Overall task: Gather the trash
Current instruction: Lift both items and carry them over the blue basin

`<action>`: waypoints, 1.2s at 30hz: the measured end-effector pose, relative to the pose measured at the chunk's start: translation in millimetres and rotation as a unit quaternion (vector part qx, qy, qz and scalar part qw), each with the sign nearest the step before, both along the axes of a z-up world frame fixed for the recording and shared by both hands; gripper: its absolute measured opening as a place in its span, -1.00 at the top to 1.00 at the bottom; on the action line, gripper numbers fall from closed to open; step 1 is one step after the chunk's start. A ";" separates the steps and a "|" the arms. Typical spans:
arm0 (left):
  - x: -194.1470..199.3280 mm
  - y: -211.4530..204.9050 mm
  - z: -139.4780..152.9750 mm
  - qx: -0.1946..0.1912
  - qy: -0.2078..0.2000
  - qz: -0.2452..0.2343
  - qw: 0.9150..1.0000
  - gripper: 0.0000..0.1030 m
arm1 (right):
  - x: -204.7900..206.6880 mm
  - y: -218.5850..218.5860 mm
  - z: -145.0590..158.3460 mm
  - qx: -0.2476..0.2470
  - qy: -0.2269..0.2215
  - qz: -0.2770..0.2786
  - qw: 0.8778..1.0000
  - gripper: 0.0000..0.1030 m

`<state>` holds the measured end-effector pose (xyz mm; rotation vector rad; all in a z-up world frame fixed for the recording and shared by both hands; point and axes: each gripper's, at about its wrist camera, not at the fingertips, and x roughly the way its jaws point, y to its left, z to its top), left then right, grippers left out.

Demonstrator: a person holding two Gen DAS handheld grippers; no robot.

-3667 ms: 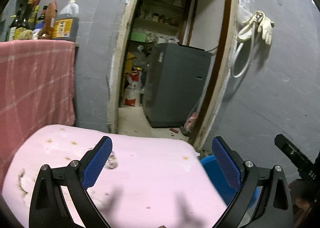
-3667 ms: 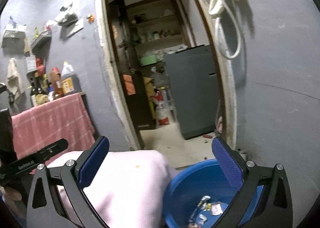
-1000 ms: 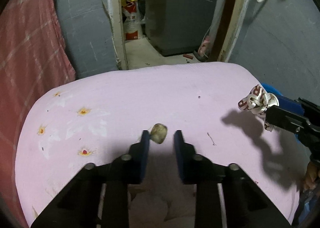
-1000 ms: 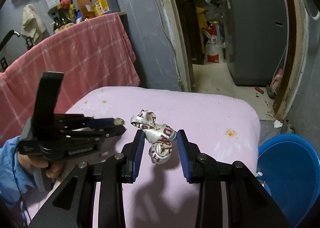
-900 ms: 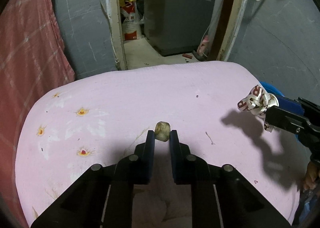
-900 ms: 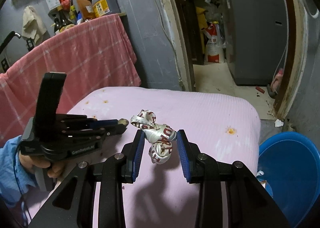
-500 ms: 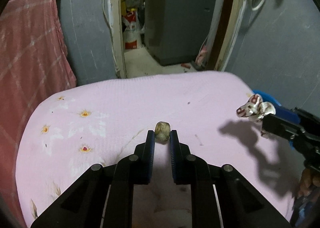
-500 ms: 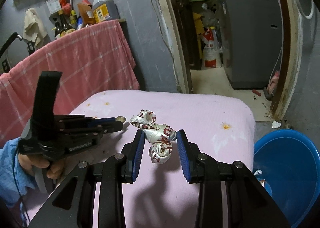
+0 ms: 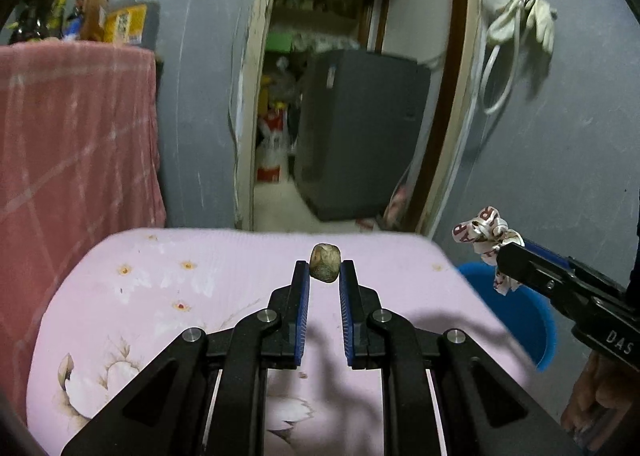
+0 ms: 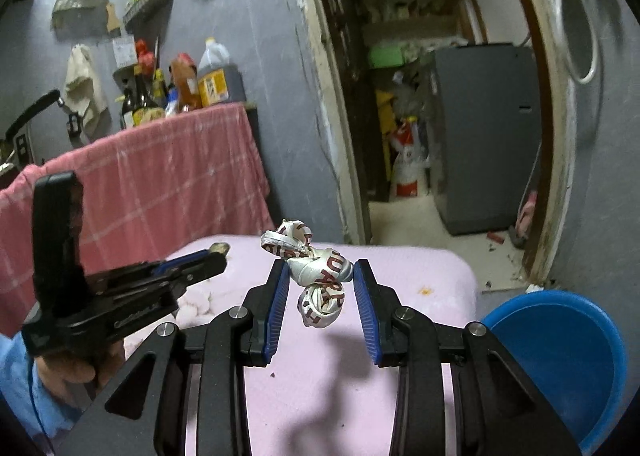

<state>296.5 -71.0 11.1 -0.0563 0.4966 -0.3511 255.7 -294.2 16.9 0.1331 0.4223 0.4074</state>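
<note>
My left gripper (image 9: 324, 276) is shut on a small brownish crumpled scrap (image 9: 325, 267) and holds it above the pink tablecloth (image 9: 200, 296). My right gripper (image 10: 321, 278) is shut on a twisted white wrapper with red letters (image 10: 320, 284), also lifted above the cloth. The wrapper shows at the right of the left wrist view (image 9: 486, 236), near a blue basin (image 9: 516, 312). In the right wrist view the basin (image 10: 560, 352) sits low at the right, beside the table, and the left gripper (image 10: 218, 252) shows at the left with the scrap (image 10: 219, 247).
A red checked cloth (image 10: 160, 184) covers a counter at the left with bottles (image 10: 200, 84) on top. An open doorway behind the table shows a grey appliance (image 9: 360, 132). Gloves and a hose (image 9: 520, 24) hang on the grey wall at the right.
Both grippers have risen and tilted up with their loads, so more of the wall and doorway shows. The left gripper closed on the scrap about a second ago.
</note>
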 end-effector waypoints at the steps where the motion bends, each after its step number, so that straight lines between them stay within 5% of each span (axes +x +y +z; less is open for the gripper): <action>1: -3.9 -1.5 3.0 -0.003 -0.010 0.001 1.000 0.77 | -3.4 -2.1 2.7 0.001 -0.008 -0.006 1.000 0.40; 13: -42.8 -41.2 43.3 -0.049 -0.105 -0.014 0.993 0.77 | -50.0 -43.0 33.9 0.036 -0.083 -0.093 0.991 0.40; 21: -57.9 -82.8 63.6 -0.058 -0.133 -0.047 0.988 0.77 | -74.5 -80.6 49.7 0.045 -0.120 -0.160 0.979 0.39; 36: -49.8 -166.0 51.1 -0.037 -0.100 -0.111 0.988 0.77 | -73.9 -149.7 23.6 0.066 -0.070 -0.235 0.967 0.38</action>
